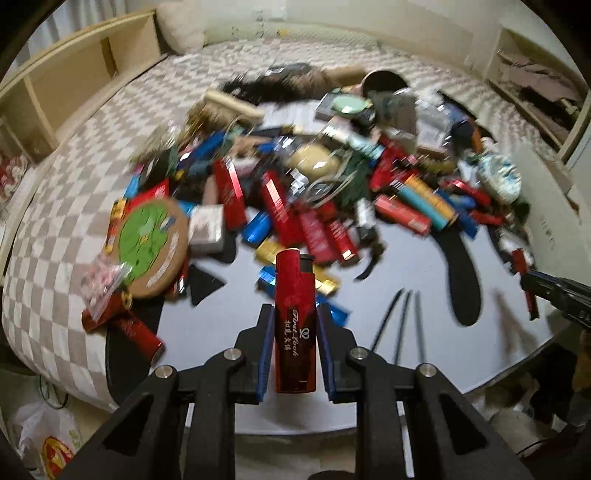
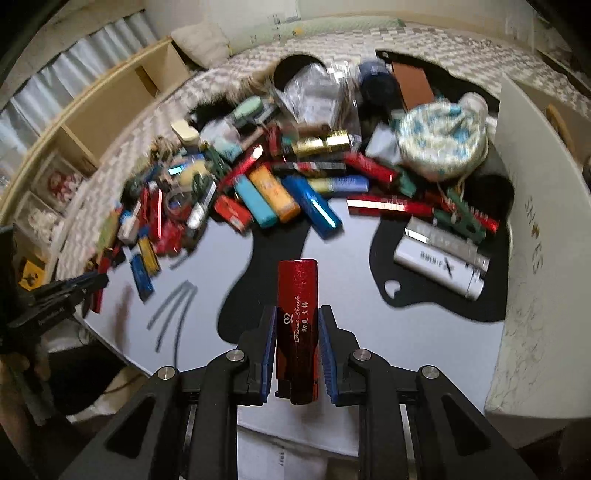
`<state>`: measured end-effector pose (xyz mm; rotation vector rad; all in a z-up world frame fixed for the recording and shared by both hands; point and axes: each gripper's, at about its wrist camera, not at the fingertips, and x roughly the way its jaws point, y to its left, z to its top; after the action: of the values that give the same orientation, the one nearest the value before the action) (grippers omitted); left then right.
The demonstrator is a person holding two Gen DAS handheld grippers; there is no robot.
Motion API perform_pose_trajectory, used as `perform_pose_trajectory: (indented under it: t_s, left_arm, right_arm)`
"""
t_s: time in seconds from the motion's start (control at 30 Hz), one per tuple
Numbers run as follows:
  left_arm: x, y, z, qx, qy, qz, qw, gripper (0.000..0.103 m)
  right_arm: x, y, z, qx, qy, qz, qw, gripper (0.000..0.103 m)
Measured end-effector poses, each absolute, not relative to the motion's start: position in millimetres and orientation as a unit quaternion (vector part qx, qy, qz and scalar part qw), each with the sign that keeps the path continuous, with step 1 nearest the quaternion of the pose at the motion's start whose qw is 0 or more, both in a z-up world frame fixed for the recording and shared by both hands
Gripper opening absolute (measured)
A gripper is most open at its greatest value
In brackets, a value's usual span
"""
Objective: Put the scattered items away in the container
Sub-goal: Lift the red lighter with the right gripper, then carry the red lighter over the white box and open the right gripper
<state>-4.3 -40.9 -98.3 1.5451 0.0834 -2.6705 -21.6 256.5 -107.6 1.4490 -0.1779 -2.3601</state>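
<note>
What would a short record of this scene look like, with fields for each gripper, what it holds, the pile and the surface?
left gripper: shut on a red lighter, cap end pointing away
right gripper: shut on a second red lighter
pile: many lighters, red, blue, gold and orange, mixed with small boxes and pouches, left loose
surface: grey board with black patches, lying on a checked bedcover
white box: at the right edge of the board

Bed with beige-and-white checkered cover [image 1: 74,206]. Pale wooden open shelf unit [image 1: 62,77] along its far side, pillow [image 2: 201,46] at the corner. White wall [image 1: 332,13] behind.
</note>
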Motion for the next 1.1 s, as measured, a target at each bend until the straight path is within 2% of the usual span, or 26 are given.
perform_pose_trajectory:
  t_s: [0.27,0.77,1.1]
  left_arm:
    - [-5.7,-3.6,-67.7,0.465,0.025,-0.885,-0.015,0.022]
    - [-18.6,55.3,-26.6,0.411,0.003,-0.909,-0.071,0.022]
    - [-34.8,104.5,-21.2,0.405,-0.022,-0.907,-0.110,0.022]
  right_arm:
    - [-28.0,264.0,-66.1,0.463,-0.081,-0.863,0.185,0.023]
    - [-49.6,330.6,49.1,0.323,-0.087,-0.931,0.146,0.023]
    - [-60.8,411.6,79.0,0.271,-0.109,-0.954,0.075,0.023]
